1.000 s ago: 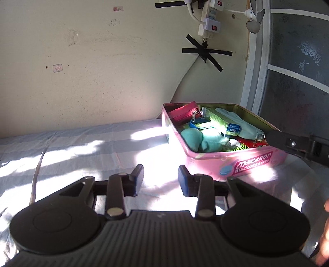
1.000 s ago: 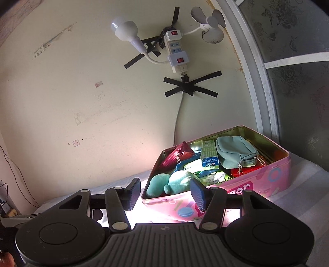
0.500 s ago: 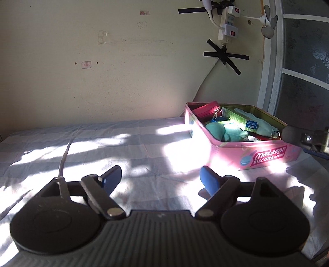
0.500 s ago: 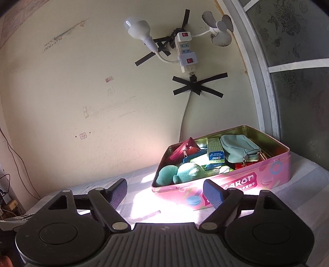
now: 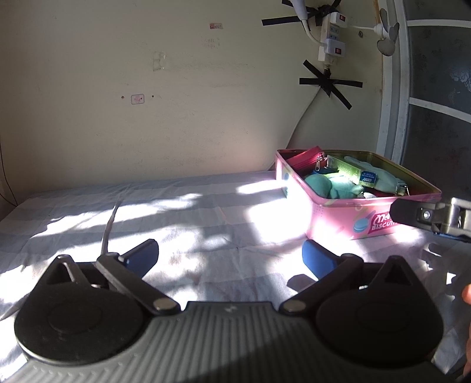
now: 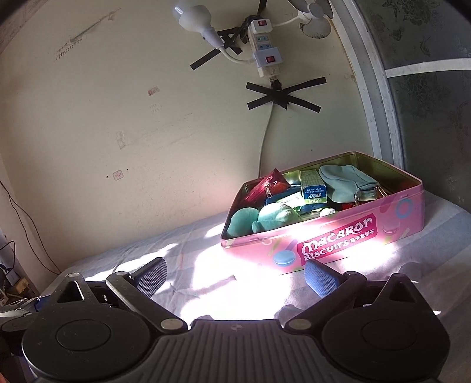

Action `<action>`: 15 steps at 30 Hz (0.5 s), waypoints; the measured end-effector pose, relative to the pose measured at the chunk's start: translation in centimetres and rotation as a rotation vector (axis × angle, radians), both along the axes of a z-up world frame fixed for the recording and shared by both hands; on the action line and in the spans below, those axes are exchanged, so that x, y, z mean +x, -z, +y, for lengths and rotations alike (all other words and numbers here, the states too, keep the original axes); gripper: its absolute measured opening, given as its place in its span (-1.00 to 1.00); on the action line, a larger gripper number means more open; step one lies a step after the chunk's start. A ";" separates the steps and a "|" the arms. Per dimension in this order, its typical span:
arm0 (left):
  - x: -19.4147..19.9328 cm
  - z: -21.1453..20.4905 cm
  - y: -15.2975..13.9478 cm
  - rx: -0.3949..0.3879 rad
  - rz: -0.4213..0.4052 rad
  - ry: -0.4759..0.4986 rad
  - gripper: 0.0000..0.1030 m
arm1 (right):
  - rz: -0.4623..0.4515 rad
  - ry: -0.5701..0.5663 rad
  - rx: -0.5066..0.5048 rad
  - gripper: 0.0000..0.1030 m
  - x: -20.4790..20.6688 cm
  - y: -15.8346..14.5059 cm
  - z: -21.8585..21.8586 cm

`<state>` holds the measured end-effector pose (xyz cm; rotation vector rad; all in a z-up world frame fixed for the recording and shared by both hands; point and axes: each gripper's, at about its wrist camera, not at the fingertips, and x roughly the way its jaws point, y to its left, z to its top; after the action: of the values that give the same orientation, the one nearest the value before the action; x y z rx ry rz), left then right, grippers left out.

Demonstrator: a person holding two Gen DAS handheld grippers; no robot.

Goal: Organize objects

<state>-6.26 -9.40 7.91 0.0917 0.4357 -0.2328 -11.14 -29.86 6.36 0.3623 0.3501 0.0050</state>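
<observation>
1. Pink biscuit tin (image 6: pixel 347 235), lid off, sits on the striped bed sheet (image 5: pixel 206 212) at about 1 o'clock in the right wrist view, 2 o'clock in the left wrist view.
2. Inside the tin: teal plush toy (image 6: pixel 265 219) at its near-left corner, red zip pouch (image 6: pixel 270 184) behind it, green box (image 6: pixel 313 187) in the middle, pale teal pouch (image 6: pixel 344 182) toward the right.
3. Left claw (image 5: pixel 231 254): jaws opening, wide apart, nothing between, over bare sheet.
4. Right claw (image 6: pixel 235 275): jaws opening, wide apart, nothing between, tin just beyond its right finger.
5. Wall behind: power strip (image 6: pixel 263 44) and cross of black tape (image 6: pixel 279 95) at 12 o'clock, small fan (image 6: pixel 313 17) beside.
</observation>
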 end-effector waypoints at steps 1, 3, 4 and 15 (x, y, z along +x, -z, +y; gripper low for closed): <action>0.0 0.0 0.0 -0.002 0.003 -0.003 1.00 | -0.001 -0.002 -0.002 0.86 0.0 0.0 0.0; 0.0 0.1 0.0 -0.005 0.006 -0.012 1.00 | -0.003 -0.002 0.003 0.87 -0.1 0.0 0.1; 0.0 0.0 0.1 -0.003 0.006 -0.016 1.00 | -0.003 -0.003 0.006 0.87 0.0 0.0 0.1; 0.3 -0.1 0.4 0.030 0.009 -0.045 1.00 | 0.012 -0.009 0.012 0.87 0.4 0.3 0.3</action>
<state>-5.97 -9.55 7.46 0.1107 0.4496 -0.1827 -10.78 -29.55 6.04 0.3729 0.3637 0.0138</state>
